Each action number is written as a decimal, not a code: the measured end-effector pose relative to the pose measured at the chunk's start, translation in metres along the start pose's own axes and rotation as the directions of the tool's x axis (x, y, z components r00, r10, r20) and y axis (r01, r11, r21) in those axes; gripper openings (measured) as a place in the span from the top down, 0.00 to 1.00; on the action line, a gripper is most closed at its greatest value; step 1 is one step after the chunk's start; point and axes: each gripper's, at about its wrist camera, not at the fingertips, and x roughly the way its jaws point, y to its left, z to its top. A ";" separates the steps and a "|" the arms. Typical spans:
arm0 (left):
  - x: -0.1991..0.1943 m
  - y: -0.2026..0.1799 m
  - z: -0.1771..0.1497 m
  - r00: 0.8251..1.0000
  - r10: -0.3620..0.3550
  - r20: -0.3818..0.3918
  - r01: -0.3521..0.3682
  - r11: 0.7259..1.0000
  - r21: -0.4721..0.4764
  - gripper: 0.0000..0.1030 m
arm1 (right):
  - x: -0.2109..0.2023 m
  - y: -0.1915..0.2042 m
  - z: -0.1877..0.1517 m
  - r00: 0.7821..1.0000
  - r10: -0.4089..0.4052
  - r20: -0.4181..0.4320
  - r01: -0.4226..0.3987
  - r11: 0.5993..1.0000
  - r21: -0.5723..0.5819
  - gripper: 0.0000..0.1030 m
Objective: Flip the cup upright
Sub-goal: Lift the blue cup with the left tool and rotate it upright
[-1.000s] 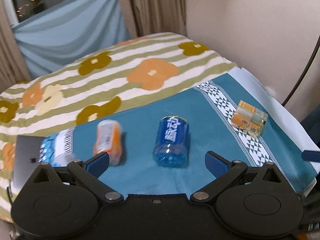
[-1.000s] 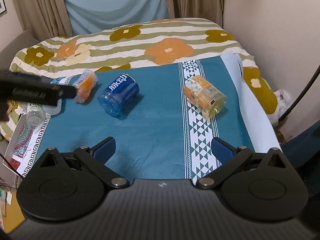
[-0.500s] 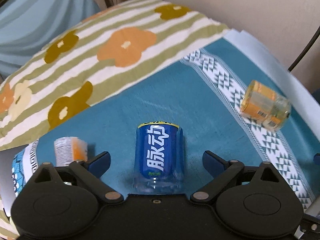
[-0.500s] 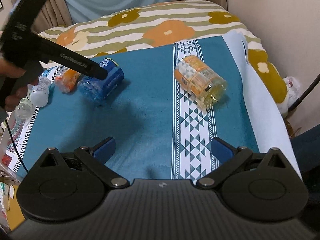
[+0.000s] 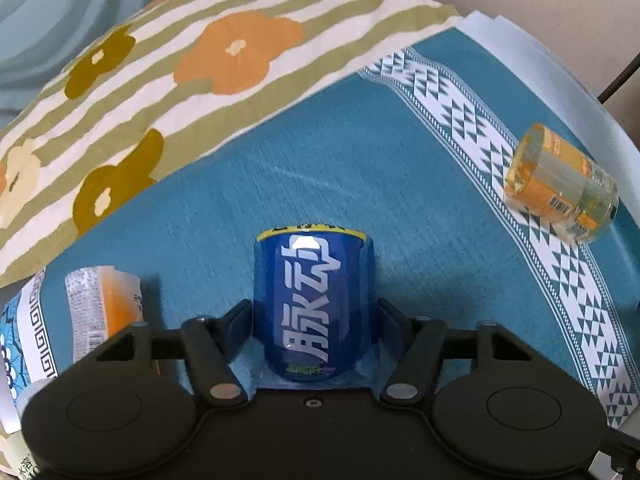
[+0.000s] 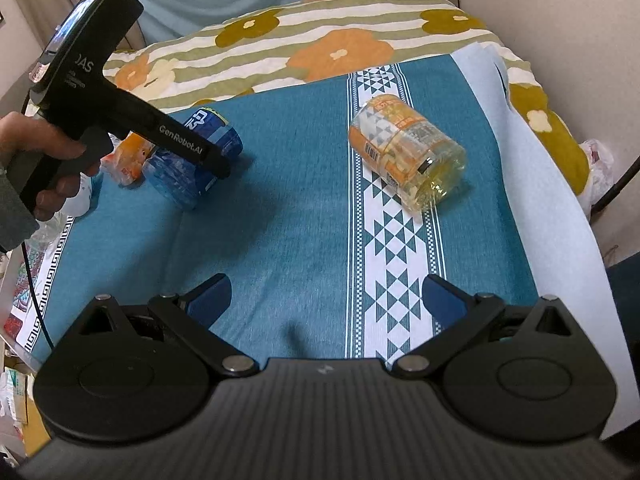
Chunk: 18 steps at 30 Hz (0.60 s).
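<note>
Cups: 1 blue (image 5: 314,300) in left hand-held gripper (image 5: 314,320), 2 orange lying loose.

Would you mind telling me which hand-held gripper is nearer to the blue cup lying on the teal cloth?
Left. The left hand-held gripper has its fingers on either side of the blue cup, apparently touching it. The right hand-held gripper hangs open over bare cloth, well apart from the cup.

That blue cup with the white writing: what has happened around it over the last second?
The left tongs moved forward over the teal cloth and closed their fingers on the blue cup, which still lies on its side. The right tongs stayed open and empty. The yellow cup and the small orange cup stayed lying where they were.
</note>
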 end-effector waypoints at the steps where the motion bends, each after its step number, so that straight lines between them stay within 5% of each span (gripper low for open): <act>1: 0.000 0.000 0.000 1.000 -0.002 0.004 0.002 1.000 0.001 0.34 | 0.000 0.000 0.001 1.000 0.001 0.001 -0.001 1.000 0.001 0.00; 18: -0.027 0.008 -0.029 1.000 -0.009 0.005 0.009 0.994 -0.108 0.34 | -0.002 0.009 0.006 1.000 0.027 0.008 -0.027 1.000 -0.006 0.00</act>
